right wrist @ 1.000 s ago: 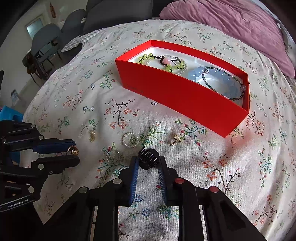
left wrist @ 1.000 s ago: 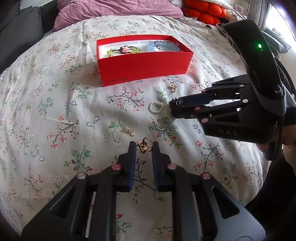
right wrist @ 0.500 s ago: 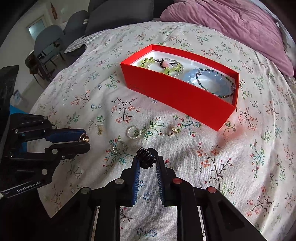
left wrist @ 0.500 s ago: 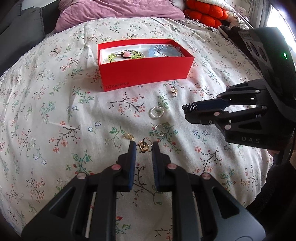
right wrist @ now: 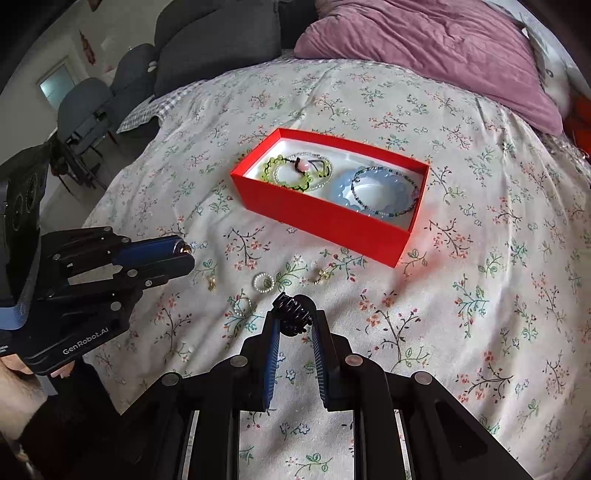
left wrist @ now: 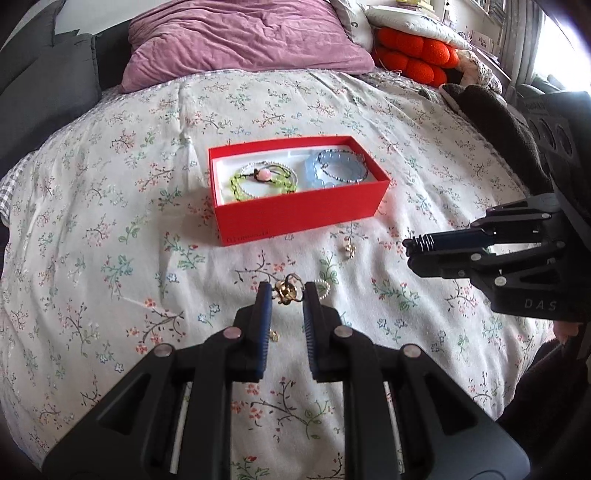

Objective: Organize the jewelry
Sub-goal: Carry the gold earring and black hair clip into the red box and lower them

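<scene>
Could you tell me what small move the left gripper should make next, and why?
Probably carry it forward and over the red box, then let go. The left gripper is shut on a gold earring and is held above the bedspread, short of the box. The box already holds bracelets, with bare white floor showing at its near left corner.

A floral bedspread (left wrist: 110,229) covers the bed. A mauve pillow (left wrist: 240,37) lies at its head, with an orange cushion (left wrist: 413,55) beside it under a white one (left wrist: 413,22). Grey cushions (right wrist: 218,40) sit nearby, and grey chairs (right wrist: 85,107) stand beyond the bed.
</scene>
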Demonstrator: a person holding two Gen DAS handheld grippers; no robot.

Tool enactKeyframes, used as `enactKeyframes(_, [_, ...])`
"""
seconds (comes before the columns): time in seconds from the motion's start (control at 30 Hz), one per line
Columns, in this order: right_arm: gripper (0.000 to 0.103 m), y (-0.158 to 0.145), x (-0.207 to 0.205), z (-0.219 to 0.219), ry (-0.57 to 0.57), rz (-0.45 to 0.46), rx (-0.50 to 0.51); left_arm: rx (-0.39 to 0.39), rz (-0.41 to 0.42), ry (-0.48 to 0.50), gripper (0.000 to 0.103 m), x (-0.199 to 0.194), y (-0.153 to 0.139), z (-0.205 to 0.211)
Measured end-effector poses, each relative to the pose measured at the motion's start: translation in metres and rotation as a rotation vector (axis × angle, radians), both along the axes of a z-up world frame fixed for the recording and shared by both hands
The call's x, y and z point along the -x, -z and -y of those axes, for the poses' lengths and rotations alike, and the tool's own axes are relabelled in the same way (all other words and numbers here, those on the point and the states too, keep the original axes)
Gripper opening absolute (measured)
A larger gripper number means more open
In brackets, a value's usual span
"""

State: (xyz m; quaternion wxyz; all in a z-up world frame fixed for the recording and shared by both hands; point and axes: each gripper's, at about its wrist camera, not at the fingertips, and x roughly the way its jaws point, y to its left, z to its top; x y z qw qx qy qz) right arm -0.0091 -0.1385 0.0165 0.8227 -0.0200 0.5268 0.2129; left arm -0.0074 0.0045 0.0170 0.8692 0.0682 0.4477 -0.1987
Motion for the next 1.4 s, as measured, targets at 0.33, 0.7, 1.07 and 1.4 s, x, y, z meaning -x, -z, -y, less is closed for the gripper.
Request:
enactKeyframes(0.33, [0.018,-0.032,-0.020,0.016,0.075,0.048,-0.092,0.035,0.070,-0.060,0.018,-0.034,-0.026,0.007])
enactKeyframes(0.7, [0.018,-0.037,-0.055,0.029,0.189,0.072,-0.120,0.081,0.052,-0.168,0.018,-0.077,-0.016,0.013])
enactKeyframes(1.07, [0.018,-0.006,-0.090,0.031,0.270,0.038,-0.117,0.053,0.012,-0.247,0.019,-0.108,0.015,0.025])
enactKeyframes(1.4, [0.018,0.027,-0.111,0.039,0.314,0.010,-0.094,0.022,-0.002,-0.253,0.019,-0.117,0.030,0.032])
